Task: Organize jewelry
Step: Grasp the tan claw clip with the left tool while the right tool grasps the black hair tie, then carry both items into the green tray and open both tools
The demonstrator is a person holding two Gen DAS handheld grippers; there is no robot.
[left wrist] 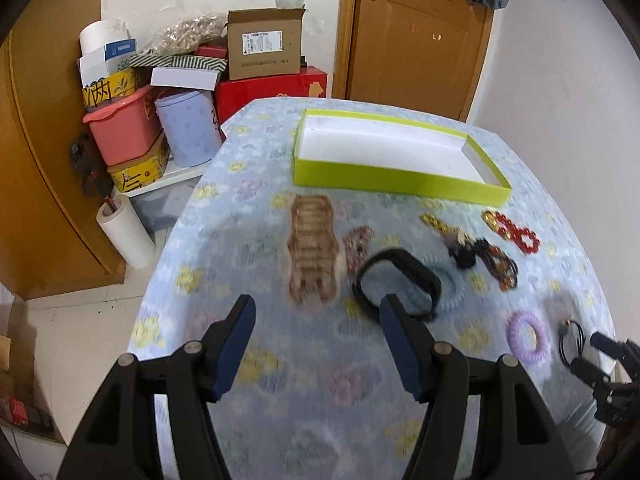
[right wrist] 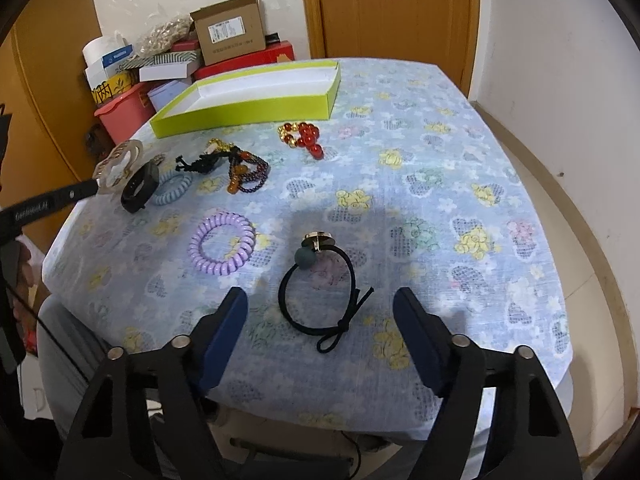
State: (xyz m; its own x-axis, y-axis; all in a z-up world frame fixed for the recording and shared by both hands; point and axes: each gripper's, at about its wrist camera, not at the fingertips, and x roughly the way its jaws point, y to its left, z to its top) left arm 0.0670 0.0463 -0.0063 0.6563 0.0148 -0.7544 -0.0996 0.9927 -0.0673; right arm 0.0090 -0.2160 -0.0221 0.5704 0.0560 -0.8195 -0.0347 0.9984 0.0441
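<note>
A lime green box point(left wrist: 396, 179) with a white inside stands empty at the far side of the table; it also shows in the right wrist view point(right wrist: 244, 114). My left gripper point(left wrist: 318, 312) is open above the cloth, just short of a brown hair claw point(left wrist: 312, 248) and a black band point(left wrist: 396, 282). My right gripper point(right wrist: 320, 306) is open around a black hair tie with a bead point(right wrist: 318, 300). A purple coil tie point(right wrist: 223, 249), a blue coil tie point(right wrist: 174, 189), a red bead bracelet point(right wrist: 306, 138) and dark bead bracelets point(right wrist: 244, 174) lie on the cloth.
The table wears a blue flowered cloth point(right wrist: 440, 184). Stacked boxes and tins point(left wrist: 192, 92) stand beyond the table's left edge, with a paper roll point(left wrist: 126, 232) on the floor. A wooden door point(left wrist: 416, 32) is behind. The left gripper's body point(right wrist: 48, 204) shows at the left.
</note>
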